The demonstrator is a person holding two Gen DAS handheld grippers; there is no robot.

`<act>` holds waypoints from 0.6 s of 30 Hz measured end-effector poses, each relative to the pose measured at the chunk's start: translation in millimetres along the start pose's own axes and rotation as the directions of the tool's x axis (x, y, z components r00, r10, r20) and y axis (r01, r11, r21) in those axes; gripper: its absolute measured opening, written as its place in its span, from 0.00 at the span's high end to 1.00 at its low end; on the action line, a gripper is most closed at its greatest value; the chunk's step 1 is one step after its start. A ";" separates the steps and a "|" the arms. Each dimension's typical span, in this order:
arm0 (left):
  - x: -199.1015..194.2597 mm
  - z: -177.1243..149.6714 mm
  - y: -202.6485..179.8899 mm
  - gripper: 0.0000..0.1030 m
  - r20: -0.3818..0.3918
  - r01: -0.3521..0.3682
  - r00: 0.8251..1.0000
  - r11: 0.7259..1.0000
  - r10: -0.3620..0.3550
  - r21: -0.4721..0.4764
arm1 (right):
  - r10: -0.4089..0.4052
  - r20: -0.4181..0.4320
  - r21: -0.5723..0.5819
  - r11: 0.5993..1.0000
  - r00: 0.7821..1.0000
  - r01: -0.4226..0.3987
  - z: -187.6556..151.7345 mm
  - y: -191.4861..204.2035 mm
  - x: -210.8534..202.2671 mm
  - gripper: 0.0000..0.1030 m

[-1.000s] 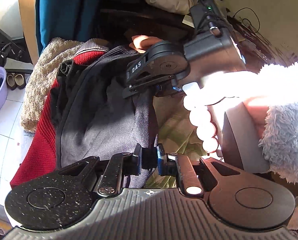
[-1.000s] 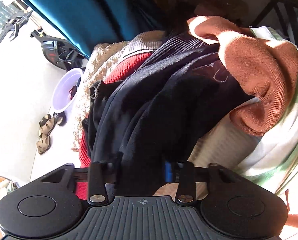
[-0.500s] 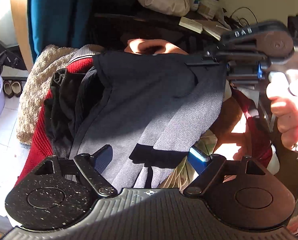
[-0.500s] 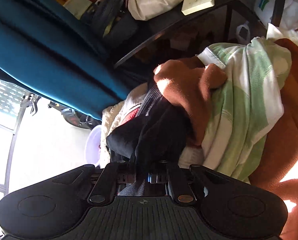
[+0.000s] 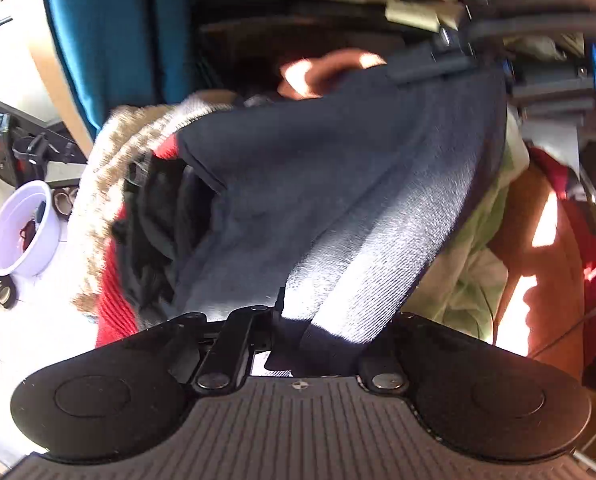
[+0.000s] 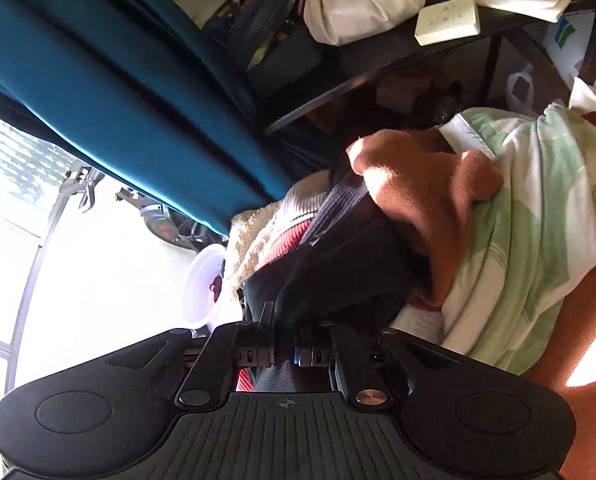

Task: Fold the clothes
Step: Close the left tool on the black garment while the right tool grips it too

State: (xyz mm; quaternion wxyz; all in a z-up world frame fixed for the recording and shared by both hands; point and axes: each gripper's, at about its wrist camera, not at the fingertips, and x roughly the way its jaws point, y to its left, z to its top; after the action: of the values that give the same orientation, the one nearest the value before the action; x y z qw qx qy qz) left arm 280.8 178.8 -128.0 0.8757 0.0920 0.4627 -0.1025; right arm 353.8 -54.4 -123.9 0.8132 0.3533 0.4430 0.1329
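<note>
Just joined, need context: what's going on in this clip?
A person is folding clothes with a handheld gripper in each hand. Both grip the same dark grey garment: the left gripper has just closed on its near edge, and the right gripper is shut on the far corner, so the cloth is stretched between them over a pile of clothes. No fold made yet.

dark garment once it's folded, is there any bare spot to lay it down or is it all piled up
Crowded: the dark garment hangs over a heap of a red knit, a beige fuzzy piece, a rust sweater and a green-striped cloth. The desk holds a cream bag and papers. The only bare room is pale floor beside the white basin.
</note>
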 end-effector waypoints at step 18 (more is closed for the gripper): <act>-130.0 34.1 65.6 0.93 0.342 0.078 0.940 0.983 -0.017 -0.166 | 0.040 -0.090 0.571 0.821 0.995 0.018 16.4 -89.4 83.4 0.01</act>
State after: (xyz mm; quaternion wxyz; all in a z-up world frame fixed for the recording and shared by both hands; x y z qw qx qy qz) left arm 253.6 245.5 3.1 0.9442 -0.0161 0.3145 -0.0964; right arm 406.2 -81.7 -232.2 0.6469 0.5759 0.4996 0.0159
